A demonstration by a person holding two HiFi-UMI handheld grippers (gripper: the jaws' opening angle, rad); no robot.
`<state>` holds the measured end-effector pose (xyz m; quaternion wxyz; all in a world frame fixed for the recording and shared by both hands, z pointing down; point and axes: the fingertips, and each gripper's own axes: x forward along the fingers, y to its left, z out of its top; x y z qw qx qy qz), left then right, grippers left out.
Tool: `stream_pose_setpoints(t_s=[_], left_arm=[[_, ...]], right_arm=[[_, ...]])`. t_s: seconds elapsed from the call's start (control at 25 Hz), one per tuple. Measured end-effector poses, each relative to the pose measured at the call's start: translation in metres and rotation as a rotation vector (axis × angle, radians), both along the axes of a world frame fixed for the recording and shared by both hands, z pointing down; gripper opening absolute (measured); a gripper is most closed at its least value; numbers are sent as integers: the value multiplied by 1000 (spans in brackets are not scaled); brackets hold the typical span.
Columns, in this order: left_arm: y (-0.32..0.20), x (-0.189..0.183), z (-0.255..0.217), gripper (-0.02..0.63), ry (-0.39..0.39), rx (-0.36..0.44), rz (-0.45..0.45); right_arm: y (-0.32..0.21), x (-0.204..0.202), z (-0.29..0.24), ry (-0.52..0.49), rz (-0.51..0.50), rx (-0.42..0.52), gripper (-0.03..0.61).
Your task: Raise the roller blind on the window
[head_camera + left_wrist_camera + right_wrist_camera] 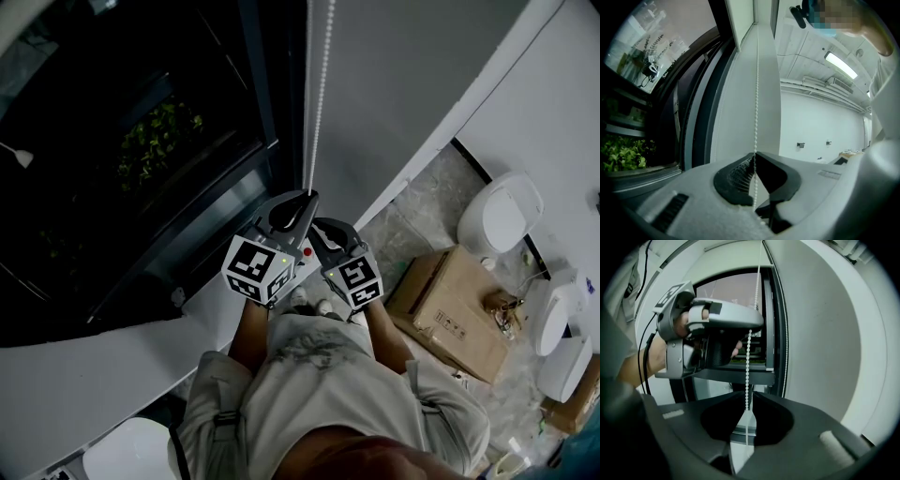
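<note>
Left tongs (755,155) and right tongs (749,408) pinch bead chain (756,98).

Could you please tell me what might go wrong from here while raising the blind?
1. The bead chain is pinched only at the very tips of the left gripper and right gripper; it might slip out under a pull.
2. Both grippers hold the same strand close together, so they could collide.
</note>
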<state>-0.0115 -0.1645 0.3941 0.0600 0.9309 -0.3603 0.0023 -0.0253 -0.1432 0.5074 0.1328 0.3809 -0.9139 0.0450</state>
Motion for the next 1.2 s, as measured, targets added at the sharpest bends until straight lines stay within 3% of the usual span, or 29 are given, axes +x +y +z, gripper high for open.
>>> stream_pose_setpoints(t_s=[0.36,0.8,1.08,1.2], left_arm=[[3,-1,0,21,3,-2,-3],[5,2,-1,21,9,1,-3],[6,3,-1,21,9,1,-2],[6,3,-2,21,8,1,0]], right_arm=[[6,33,-100,-122,62,174,78],[-3,10,-230,-207,-43,403,109],[-14,-2,-263,-205,-84,511,112],[-22,-3,-260,-170,-85,478,107]])
